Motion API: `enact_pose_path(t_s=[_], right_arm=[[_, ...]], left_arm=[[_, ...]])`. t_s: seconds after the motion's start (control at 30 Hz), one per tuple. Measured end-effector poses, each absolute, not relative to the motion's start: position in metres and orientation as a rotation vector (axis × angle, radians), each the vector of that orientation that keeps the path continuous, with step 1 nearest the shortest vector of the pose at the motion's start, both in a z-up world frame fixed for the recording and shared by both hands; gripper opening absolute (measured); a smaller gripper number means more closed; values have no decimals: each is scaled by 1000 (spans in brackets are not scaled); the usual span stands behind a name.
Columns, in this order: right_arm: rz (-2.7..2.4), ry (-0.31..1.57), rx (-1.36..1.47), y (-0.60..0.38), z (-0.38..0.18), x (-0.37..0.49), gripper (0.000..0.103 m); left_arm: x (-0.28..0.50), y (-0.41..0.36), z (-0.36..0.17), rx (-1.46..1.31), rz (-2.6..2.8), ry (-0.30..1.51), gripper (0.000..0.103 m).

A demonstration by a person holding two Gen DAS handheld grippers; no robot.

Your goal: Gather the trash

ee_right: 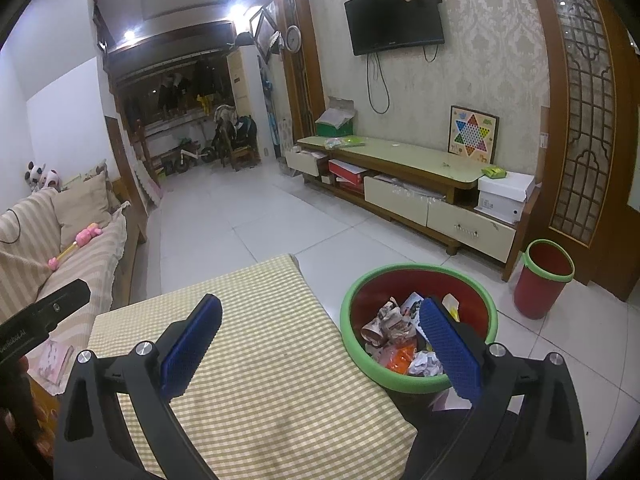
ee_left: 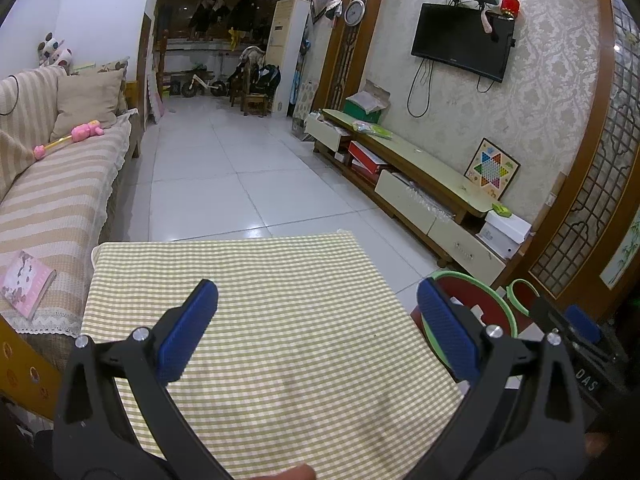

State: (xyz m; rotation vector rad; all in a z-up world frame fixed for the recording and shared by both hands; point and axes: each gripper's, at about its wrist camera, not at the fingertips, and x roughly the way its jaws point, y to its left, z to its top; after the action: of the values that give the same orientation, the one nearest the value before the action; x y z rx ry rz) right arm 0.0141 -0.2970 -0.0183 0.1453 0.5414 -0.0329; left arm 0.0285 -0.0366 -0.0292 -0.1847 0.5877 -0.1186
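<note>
The bin (ee_right: 418, 280) holding crumpled trash (ee_right: 400, 336) stands right of the table (ee_right: 260, 360); a sofa (ee_right: 60, 248) lies left.

The left gripper (ee_left: 316, 334) is held level with its blue pads spread wide, nothing between them. The right gripper (ee_right: 320, 344) is likewise spread wide and empty, held just to the right of the left one.

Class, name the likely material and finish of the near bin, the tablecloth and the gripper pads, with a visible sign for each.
Near bin: probably plastic, smooth red wall, matte green rim.
Tablecloth: woven fabric, matte; checked weave, soft edge.
Gripper pads: likely rubber, blue with a ribbed grip texture.
</note>
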Motion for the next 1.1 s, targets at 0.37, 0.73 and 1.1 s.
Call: enact_pose_path(t_s=[0.37, 0.73, 1.1], right_arm=[[-23, 563, 136, -298, -28, 18, 96], [-8, 595, 131, -297, -37, 23, 96], [94, 788, 10, -260, -117, 73, 96]], left_arm=[[29, -35, -32, -176, -127, 594, 98], [29, -35, -32, -176, -134, 600, 98], [30, -14, -48, -220, -98, 641, 98]])
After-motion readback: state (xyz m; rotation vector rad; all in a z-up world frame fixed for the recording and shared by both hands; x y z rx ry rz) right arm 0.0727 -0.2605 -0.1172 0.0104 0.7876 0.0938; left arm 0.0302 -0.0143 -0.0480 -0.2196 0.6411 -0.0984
